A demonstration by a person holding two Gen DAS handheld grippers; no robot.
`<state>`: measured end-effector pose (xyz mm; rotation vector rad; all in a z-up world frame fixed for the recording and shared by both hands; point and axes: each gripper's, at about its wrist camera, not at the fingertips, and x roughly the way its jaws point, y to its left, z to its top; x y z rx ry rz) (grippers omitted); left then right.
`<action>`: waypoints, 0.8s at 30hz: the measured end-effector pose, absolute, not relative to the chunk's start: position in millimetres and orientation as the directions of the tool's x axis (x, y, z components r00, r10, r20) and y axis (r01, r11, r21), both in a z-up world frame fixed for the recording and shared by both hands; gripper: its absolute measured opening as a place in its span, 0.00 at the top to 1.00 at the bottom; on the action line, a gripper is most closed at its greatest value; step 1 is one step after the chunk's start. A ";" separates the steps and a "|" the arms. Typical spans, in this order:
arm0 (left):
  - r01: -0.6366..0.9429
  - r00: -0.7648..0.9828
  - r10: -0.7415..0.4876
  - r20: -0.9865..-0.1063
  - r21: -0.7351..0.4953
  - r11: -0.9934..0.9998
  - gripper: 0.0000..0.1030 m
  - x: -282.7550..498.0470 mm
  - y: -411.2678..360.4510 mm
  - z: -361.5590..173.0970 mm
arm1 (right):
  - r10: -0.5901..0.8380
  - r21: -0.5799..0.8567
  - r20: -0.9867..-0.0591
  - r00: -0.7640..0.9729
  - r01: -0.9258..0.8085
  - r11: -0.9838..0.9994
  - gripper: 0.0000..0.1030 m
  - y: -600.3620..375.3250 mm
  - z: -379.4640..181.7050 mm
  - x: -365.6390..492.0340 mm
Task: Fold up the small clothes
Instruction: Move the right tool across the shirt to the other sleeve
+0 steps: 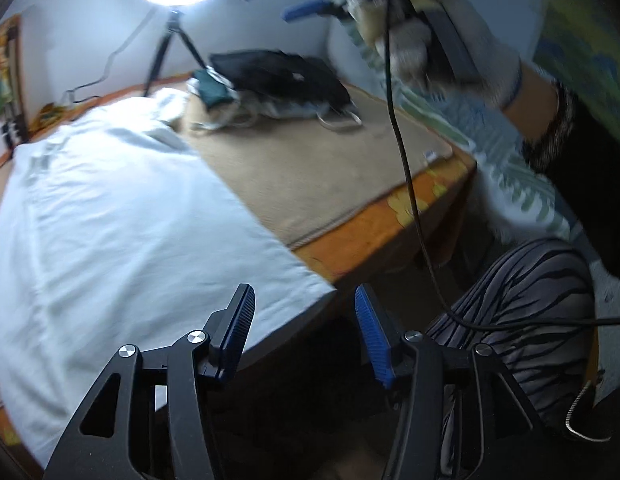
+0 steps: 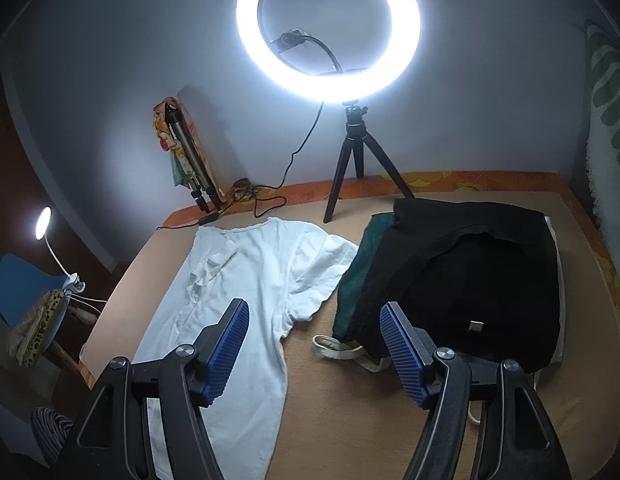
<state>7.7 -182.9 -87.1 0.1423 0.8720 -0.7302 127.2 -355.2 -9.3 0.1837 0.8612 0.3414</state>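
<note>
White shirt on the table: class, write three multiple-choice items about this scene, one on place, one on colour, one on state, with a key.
1. Where is the white shirt relative to the pile of dark clothes, in the right wrist view?
A. left B. right C. underneath
2. What colour is the top garment of the pile?
A. red B. black C. yellow
3. What is the right tool doing?
A. gripping the shirt B. gripping a strap C. open, empty

Key: 1 A, the shirt lies left; 2 B, black cloth tops it; 3 C, nothing between its blue pads.
</note>
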 end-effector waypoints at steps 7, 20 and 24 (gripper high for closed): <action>0.684 0.459 -0.415 -0.786 0.014 0.729 0.50 9.7 -218.0 -110.7 | 0.381 0.315 -0.712 0.589 -0.218 0.924 0.31 -371.6 -19.7 132.8; 0.694 0.382 -0.519 -0.765 -0.134 0.708 0.95 34.5 -204.0 -109.3 | 0.505 0.411 -0.731 0.459 -0.294 0.863 0.31 -328.6 -39.0 215.1; 0.650 0.412 -0.552 -0.725 -0.191 0.736 0.97 39.2 -190.0 -98.5 | 0.445 0.361 -0.791 0.420 -0.267 0.894 0.38 -302.5 -63.1 261.9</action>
